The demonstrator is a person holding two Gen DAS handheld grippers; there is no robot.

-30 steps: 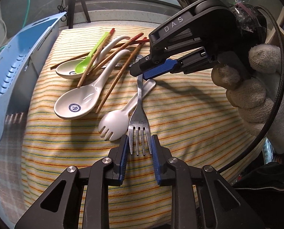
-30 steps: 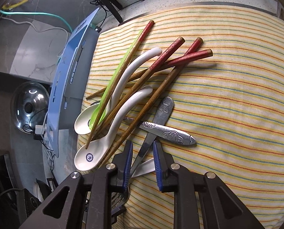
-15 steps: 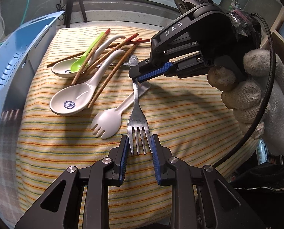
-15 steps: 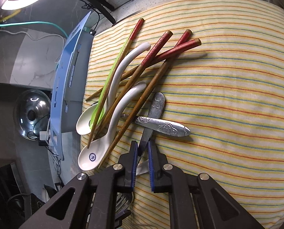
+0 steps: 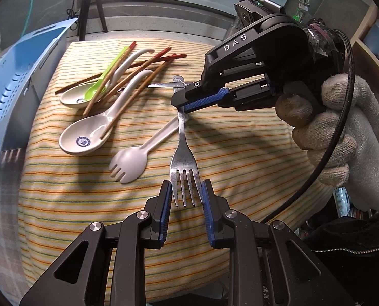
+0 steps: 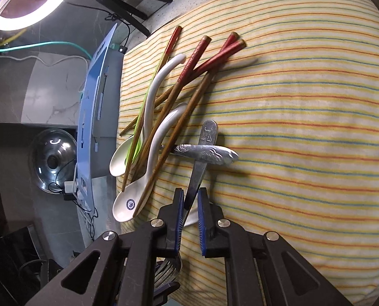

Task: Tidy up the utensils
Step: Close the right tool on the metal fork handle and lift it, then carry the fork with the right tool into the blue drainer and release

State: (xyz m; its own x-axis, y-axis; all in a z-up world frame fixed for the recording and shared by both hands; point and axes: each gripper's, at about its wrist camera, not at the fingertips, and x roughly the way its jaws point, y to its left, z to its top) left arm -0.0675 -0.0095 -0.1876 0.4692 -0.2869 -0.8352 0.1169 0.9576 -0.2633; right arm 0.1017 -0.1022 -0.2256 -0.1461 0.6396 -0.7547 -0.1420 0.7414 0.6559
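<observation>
A steel fork (image 5: pixel 181 137) lies over the striped cloth (image 5: pixel 240 153). My left gripper (image 5: pixel 184 199) is shut on its tines, one blue pad against each side. My right gripper (image 5: pixel 180 105), held by a gloved hand (image 5: pixel 342 132), is shut on the fork's handle. In the right wrist view the same handle (image 6: pixel 202 158) runs up between the right gripper's (image 6: pixel 190 209) narrow jaws and crosses an embossed metal handle (image 6: pixel 215 153). A white spork (image 5: pixel 131 163) lies just left of the fork. Two white ceramic spoons (image 5: pixel 87 137), a green spoon (image 5: pixel 95 90) and several red-tipped chopsticks (image 5: pixel 138 76) are piled farther left.
A blue slotted basket (image 5: pixel 8 97) stands along the cloth's left edge, and shows as a blue wall (image 6: pixel 92 127) in the right wrist view. Beyond it, lower down, lies a glass pot lid (image 6: pixel 53 160). A ring light (image 6: pixel 29 2) glows at top left.
The right gripper's jaws have closed from a wider gap onto the fork's handle. The left gripper has stayed clamped on the tines, and the fork has shifted slightly against the spork.
</observation>
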